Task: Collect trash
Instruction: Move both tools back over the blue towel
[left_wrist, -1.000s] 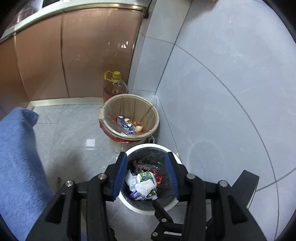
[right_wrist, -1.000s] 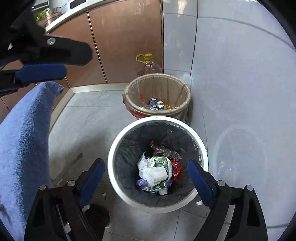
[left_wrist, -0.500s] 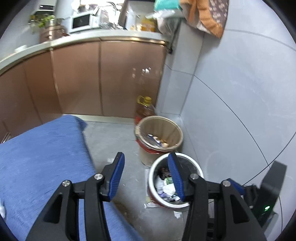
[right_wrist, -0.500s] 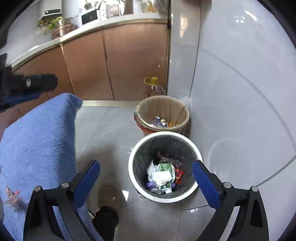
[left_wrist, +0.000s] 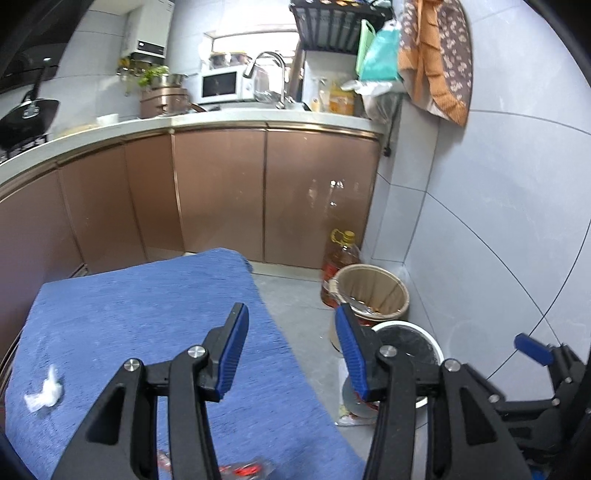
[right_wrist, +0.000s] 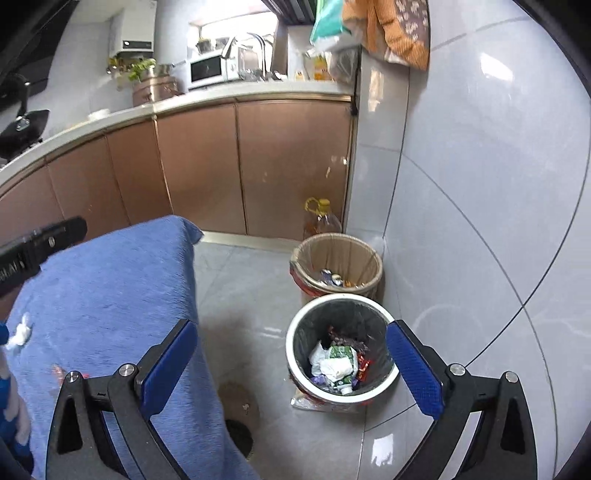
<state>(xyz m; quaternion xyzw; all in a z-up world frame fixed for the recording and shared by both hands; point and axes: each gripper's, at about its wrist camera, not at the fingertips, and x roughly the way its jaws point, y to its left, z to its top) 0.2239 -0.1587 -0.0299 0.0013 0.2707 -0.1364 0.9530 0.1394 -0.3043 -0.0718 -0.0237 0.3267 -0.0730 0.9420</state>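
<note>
A white-rimmed bin with a black liner (right_wrist: 341, 306) stands on the floor by the wall and holds several wrappers and crumpled papers (right_wrist: 334, 365); its rim shows in the left wrist view (left_wrist: 428, 338). A crumpled white tissue (left_wrist: 44, 389) lies on the blue cloth (left_wrist: 129, 314), also in the right wrist view (right_wrist: 21, 332). A red wrapper (left_wrist: 245, 469) lies on the cloth near its front edge. My left gripper (left_wrist: 291, 350) is open and empty above the cloth's right edge. My right gripper (right_wrist: 291, 365) is open and empty above the floor, in front of the bin.
A tan basket bin with a clear liner (right_wrist: 338, 258) stands behind the white bin, an oil bottle (right_wrist: 321, 218) behind that. Brown cabinets (left_wrist: 221, 195) run along the back. A grey tiled wall (right_wrist: 480, 221) is on the right. A floor drain (right_wrist: 240, 435) lies beside the cloth.
Both grippers have risen and pulled back from the bin. The blue cloth with the tissue and red wrapper has come into view. Both stayed open.
</note>
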